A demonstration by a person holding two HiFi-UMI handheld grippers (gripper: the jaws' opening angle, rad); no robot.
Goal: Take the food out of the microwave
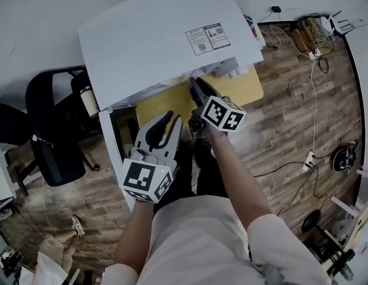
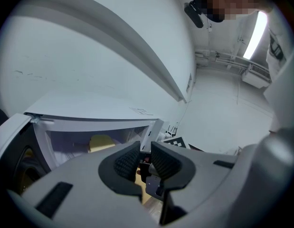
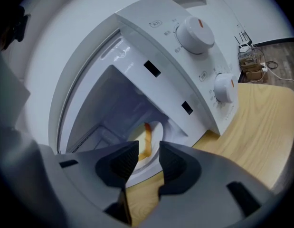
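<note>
The head view shows the microwave [image 1: 160, 37] from above on the bench [image 1: 246, 88]. The cavity is hidden in this view, and the door [image 1: 125, 129] is swung open at the bench's left edge. The right gripper view looks into the cavity. The food [image 3: 146, 142], a yellowish slice, lies on a white plate [image 3: 158, 127] on the cavity floor. The right tongs [image 3: 149, 150] are apart and empty, above the bench in front of the opening. The left tongs [image 2: 144, 148] are narrowly apart and empty, near the door.
</note>
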